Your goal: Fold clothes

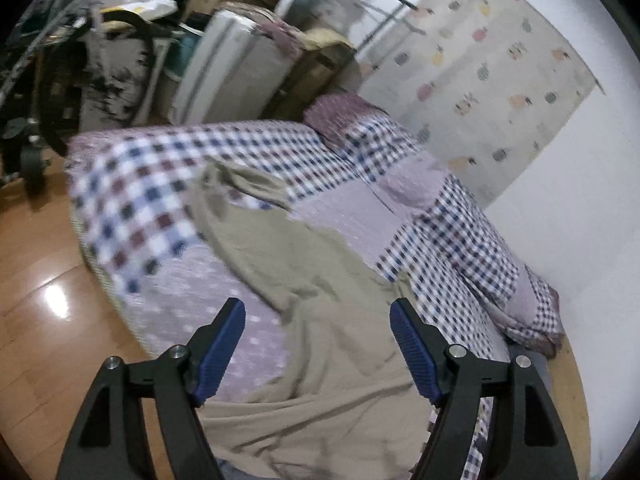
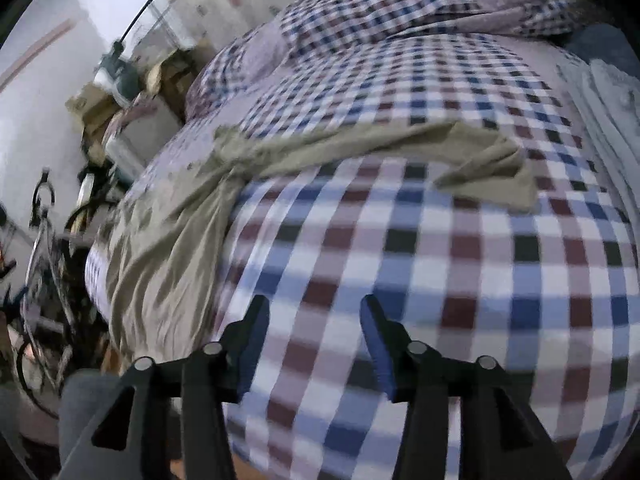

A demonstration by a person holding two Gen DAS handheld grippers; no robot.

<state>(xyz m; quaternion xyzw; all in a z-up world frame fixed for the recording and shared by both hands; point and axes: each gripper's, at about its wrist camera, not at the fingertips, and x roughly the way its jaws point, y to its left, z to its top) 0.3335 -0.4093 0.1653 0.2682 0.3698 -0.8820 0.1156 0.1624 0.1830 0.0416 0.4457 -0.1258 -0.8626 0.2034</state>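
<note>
**A:** We record the left gripper point(image 1: 318, 312) poised above the khaki garment point(image 1: 320, 320), its blue-padded fingers point(image 1: 224, 344) spread wide and holding nothing. The garment runs from 6 o'clock in the left wrist view up toward 11 o'clock, lying crumpled across the checked bedspread point(image 1: 132, 200).

**B:** We confirm. We note the right gripper point(image 2: 314, 312) low over the bedspread point(image 2: 440, 280), jaws likewise parted and empty. In the right wrist view the garment point(image 2: 168, 240) lies well apart from that gripper, bunched at 9 o'clock, with one part stretching toward 2 o'clock and ending in a folded-over flap.

**A:** We find no legible writing or brand. The patterned sheet point(image 1: 480, 80) on the wall at 1 o'clock shows small coloured motifs only.

**B:** Agreed. Both views are motion-blurred. We cannot make out the clutter point(image 1: 120, 40) at 10 o'clock beyond boxes and dark cables. The garment's lower edge is cut off by the left view's frame, so we cannot tell its type.
</note>
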